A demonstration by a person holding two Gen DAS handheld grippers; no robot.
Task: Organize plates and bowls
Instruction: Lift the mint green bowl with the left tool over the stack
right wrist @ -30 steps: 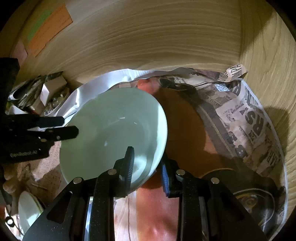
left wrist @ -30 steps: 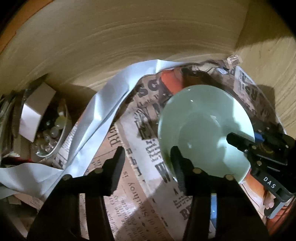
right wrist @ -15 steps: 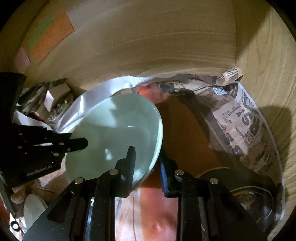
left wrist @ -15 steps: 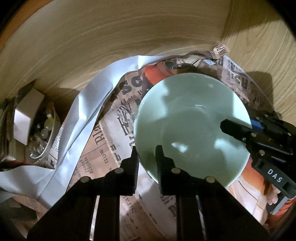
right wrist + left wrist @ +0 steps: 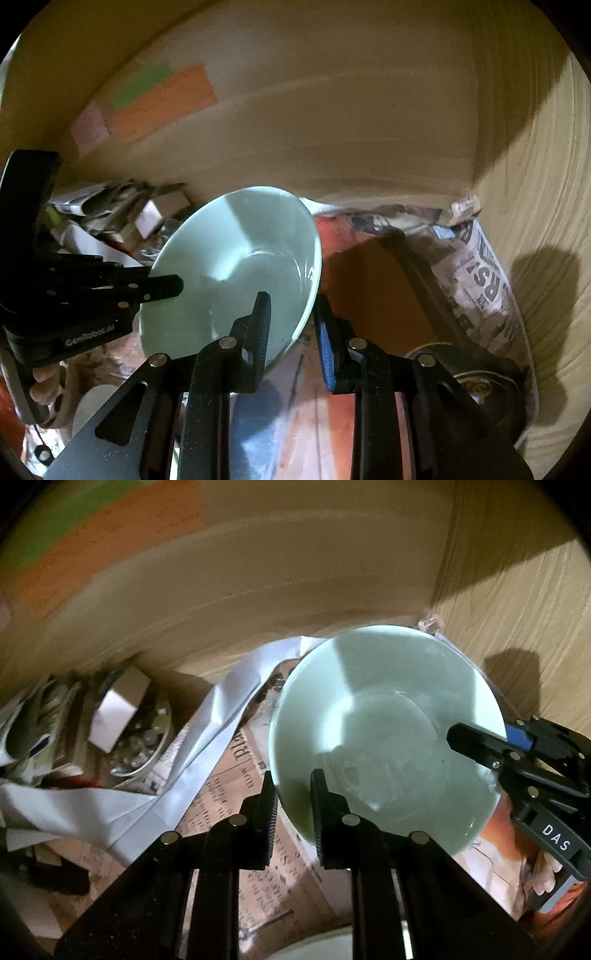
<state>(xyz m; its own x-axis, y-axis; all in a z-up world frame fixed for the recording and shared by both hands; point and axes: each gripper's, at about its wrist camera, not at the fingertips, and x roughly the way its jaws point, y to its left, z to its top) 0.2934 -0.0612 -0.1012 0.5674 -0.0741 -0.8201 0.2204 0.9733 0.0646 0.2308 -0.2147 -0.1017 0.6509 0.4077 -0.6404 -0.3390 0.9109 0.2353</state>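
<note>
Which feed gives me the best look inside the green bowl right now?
Left wrist: the green bowl faces that camera almost squarely, its whole rim and floor visible. The left gripper and right gripper pinch opposite sides of its rim. The right wrist view shows the bowl tilted and foreshortened.

Pale green bowl (image 5: 384,731), black-and-white printed newspaper (image 5: 484,266), light wood-grain wall (image 5: 517,583), orange and green patches (image 5: 162,99).

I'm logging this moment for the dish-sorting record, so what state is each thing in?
Pale green bowl: empty, tilted, lifted, pinched at two rim spots.
Left hand-held gripper: shut on the bowl rim.
Right hand-held gripper: shut on the bowl rim.
Newspaper lining: crumpled, spread on the cabinet floor.
Glass dish: upright, holding small items.
</note>
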